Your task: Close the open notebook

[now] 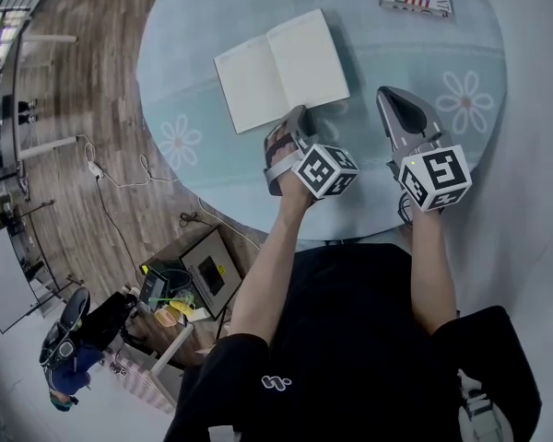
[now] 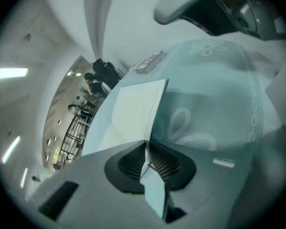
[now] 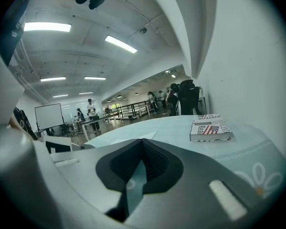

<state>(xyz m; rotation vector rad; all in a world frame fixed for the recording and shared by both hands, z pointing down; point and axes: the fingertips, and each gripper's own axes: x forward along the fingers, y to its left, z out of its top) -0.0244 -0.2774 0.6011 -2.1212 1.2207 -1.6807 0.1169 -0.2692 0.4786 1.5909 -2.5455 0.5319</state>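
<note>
Evidently light and floppy, the open white-paged paper notebook [image 1: 281, 70] lies on the round pale-blue flowered table [image 1: 415, 63]. The left gripper [image 1: 301, 113] is clamped on its right leaf's near edge, a sound hold, though 1 thin sheet could buckle. The right gripper [image 1: 387, 98] hovers nearby, its jaws together and empty.

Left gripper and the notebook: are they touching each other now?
Touching. In the left gripper view, the left gripper pinches the near edge of the notebook, and its jaws are closed on the paper.
</note>
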